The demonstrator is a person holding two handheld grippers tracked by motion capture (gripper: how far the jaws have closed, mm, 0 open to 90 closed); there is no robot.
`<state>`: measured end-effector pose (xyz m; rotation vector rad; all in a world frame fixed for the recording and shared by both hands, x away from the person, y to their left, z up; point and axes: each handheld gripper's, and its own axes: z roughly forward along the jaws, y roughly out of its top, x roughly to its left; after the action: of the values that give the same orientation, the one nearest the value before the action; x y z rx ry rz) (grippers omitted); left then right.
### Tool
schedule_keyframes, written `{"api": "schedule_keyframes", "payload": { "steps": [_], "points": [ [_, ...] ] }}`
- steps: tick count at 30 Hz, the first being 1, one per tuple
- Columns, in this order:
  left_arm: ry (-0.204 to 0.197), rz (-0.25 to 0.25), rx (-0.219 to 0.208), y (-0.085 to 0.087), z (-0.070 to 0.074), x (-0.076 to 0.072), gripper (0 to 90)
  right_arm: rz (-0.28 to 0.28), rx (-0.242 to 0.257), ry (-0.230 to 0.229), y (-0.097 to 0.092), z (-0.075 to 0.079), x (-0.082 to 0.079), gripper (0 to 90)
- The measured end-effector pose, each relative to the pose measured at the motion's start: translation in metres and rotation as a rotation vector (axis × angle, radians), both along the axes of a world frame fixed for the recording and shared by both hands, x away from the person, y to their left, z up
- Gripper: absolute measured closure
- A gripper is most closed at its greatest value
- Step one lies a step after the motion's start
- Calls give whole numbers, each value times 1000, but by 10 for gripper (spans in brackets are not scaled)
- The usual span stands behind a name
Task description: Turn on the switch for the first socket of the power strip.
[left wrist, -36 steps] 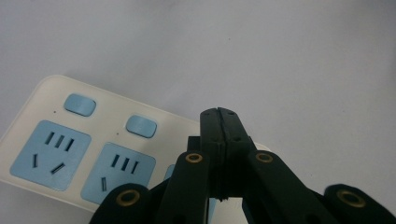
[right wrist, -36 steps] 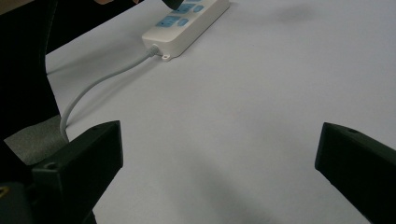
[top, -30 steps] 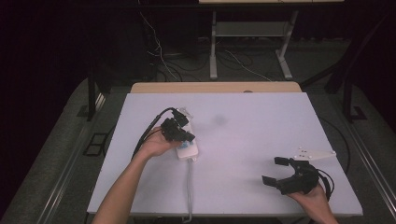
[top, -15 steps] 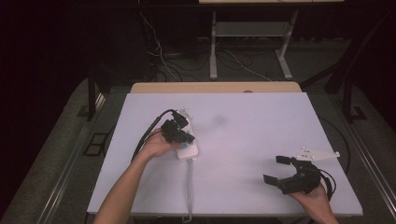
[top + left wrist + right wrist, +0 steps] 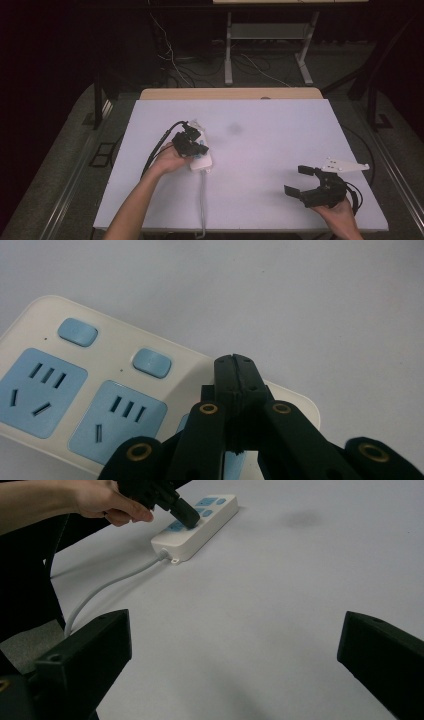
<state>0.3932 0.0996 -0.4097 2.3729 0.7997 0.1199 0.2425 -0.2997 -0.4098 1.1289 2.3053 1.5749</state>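
Left gripper view is showing the left gripper (image 5: 235,360) clenched with nothing between its jaws, tips pressing down on the power strip (image 5: 100,390), seemingly on a switch hidden beneath them. Its long axis is running away from the person, while the right gripper (image 5: 305,181), released and wide, is idling well apart from the power strip.
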Motion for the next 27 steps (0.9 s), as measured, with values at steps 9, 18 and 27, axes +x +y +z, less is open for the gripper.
{"api": "schedule_keyframes", "payload": {
  "steps": [9, 18, 27],
  "points": [
    [13, 13, -13, 1, 0, 1, 898, -2, -2, 5, 0, -1, 1, 6],
    [-14, 2, 3, -1, 2, 0, 898, -14, 7, 5, -4, -1, 0, 6],
    [-51, 45, -67, 12, 18, 2, 897, -24, 14, 5, -8, -1, 2, 6]
  ]
}}
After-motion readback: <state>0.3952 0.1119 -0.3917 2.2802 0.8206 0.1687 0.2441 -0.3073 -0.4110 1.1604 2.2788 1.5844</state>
